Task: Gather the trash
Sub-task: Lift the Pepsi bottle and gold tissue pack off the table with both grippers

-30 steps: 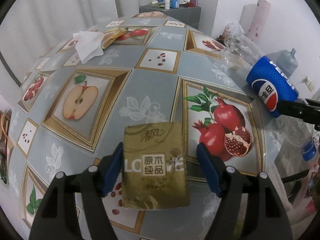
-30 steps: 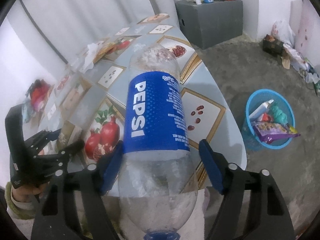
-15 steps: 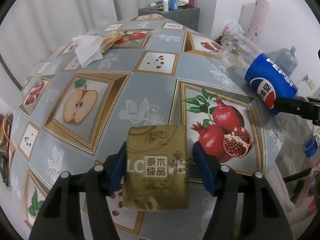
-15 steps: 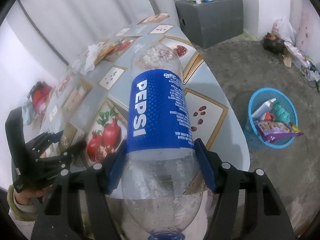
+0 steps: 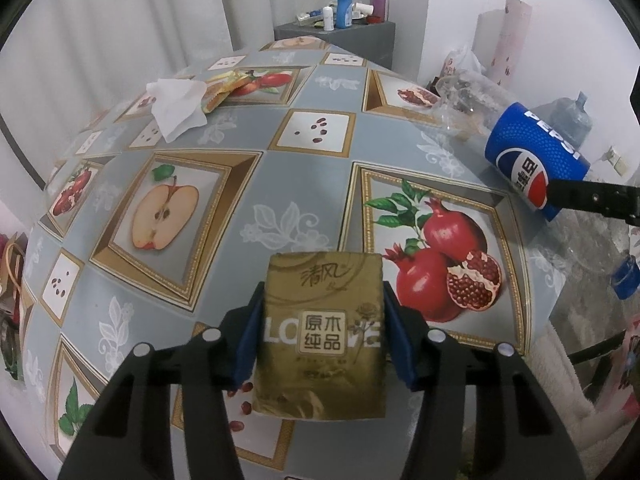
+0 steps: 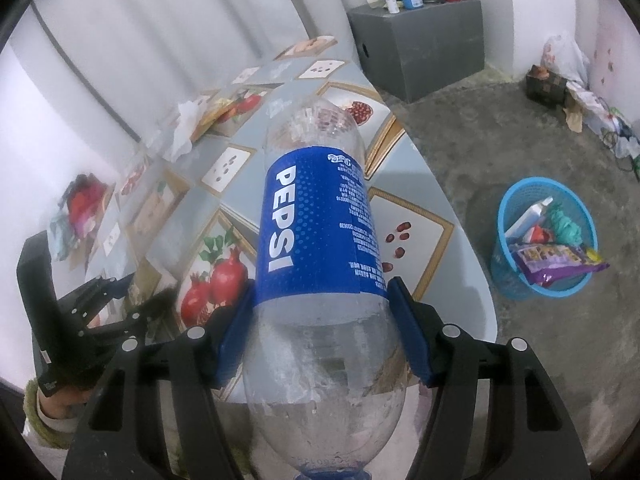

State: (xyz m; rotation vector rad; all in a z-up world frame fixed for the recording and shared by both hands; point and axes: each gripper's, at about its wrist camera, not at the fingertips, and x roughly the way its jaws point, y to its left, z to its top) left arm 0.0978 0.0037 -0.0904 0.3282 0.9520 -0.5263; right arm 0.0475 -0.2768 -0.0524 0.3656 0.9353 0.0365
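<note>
You're at the grab: your left gripper (image 5: 322,338) has just been closing and now pinches the gold tissue pack (image 5: 323,336) on the table (image 5: 304,184), your right gripper (image 6: 322,338) clamps the Pepsi bottle (image 6: 320,256) at the table's edge, so next lift both and carry them to the blue basket (image 6: 546,240) on the floor beyond that edge.

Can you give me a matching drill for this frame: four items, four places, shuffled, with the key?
Items:
1. tissue pack
2. soda bottle
3. blue basket
4. white napkin

Places:
A. on the floor beside the table, with trash inside
B. far side of the tablecloth, next to a wrapper
C. between the pads of the left gripper
D. between the pads of the right gripper

Pairs: 1-C, 2-D, 3-A, 4-B
</note>
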